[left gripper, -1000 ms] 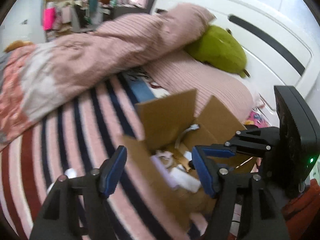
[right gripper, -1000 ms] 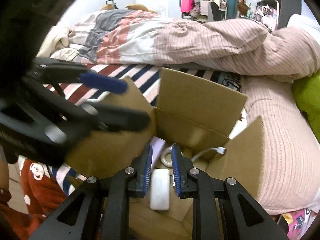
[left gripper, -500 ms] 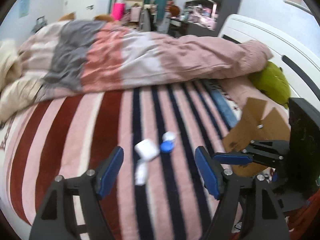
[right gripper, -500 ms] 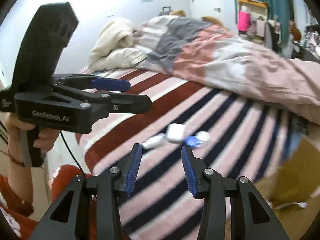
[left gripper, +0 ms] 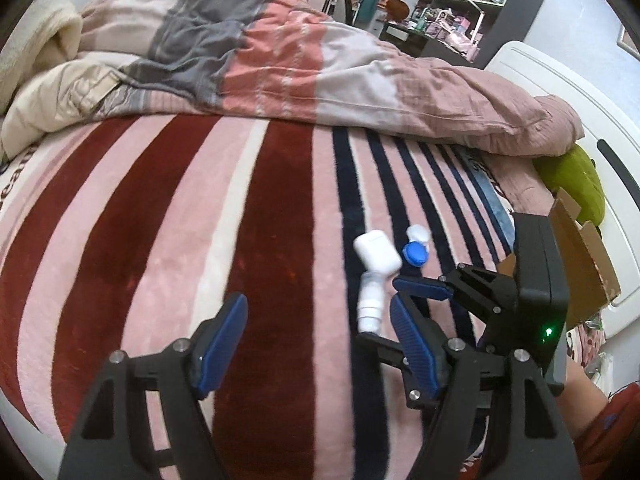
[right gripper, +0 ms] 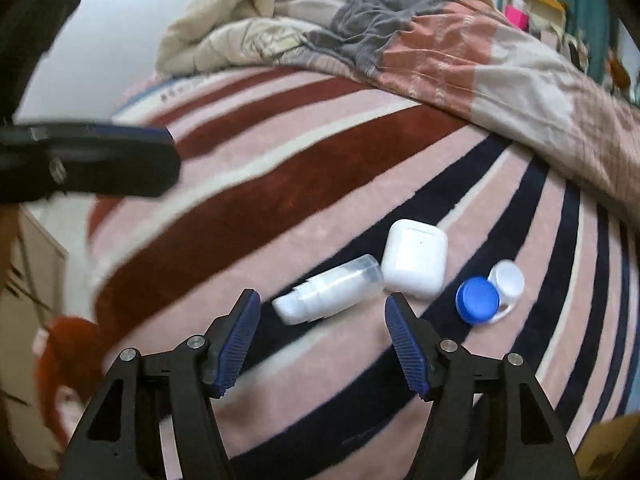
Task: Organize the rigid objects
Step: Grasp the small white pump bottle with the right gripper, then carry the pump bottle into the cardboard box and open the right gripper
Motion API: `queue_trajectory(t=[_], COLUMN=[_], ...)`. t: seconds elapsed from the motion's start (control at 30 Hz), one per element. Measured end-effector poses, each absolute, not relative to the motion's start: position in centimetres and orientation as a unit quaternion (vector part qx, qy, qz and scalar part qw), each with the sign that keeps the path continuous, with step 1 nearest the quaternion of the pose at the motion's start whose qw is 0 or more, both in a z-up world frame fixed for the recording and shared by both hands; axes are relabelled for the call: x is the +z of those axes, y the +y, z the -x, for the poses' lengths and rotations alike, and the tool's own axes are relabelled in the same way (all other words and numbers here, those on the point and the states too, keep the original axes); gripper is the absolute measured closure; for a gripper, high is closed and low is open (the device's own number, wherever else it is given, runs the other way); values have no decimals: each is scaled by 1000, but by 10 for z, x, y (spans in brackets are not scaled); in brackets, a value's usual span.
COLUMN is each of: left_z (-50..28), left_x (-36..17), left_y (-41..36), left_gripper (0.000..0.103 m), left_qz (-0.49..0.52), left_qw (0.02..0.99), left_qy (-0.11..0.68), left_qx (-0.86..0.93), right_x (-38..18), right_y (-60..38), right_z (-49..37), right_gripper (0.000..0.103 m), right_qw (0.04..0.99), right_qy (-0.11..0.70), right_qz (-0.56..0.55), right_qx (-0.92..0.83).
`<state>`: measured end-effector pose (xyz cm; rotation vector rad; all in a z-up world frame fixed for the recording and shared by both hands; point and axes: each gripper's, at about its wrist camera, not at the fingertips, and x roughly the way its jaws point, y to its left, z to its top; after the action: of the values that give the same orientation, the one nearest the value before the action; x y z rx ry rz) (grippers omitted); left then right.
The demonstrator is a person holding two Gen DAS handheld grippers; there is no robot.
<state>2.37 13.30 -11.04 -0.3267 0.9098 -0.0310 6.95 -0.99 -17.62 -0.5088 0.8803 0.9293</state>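
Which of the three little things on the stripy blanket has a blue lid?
The contact lens case, at the far right of the row. One of its caps is blue. The earbud case and the small bottle lying on its side are all white or clear.

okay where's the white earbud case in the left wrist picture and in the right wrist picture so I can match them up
Left wrist view: the white earbud case lies right of centre on the striped blanket, just beyond the small white bottle.
Right wrist view: the case lies right of centre, past the bottle's far end.
Shared landmark: the blue-capped lens case, immediately right of it in both.
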Motion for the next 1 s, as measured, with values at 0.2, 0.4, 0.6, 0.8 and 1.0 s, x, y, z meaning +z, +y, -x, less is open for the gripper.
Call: queue_trajectory(t=[0.2,0.4,0.6,0.8,1.0], left_z=[-29,-30,-34,-37,-43], left_x=[-121,-121,-103,-66,-27], left_y=[143,141,114,75,19], left_gripper=[32,32,32,44,78], left_qz=[168,177,169,180,152], left_qw=[879,876,876,879,883], left_qy=[445,449,448,421,402], left_qx=[-13,-20,-59,-136,-186], right_x=[-186,-185,-155,-95,-44], right_y=[-3,-2,-13,-31,-72], right_z=[-82,-81,-66,-43,-22], right_gripper=[35,43,43,43,43], right_qw=[759,747,759,779,809], right_qy=[400,399,374,312,250], right_qz=[243,255,238,210,199], right_qx=[453,466,477,501,494])
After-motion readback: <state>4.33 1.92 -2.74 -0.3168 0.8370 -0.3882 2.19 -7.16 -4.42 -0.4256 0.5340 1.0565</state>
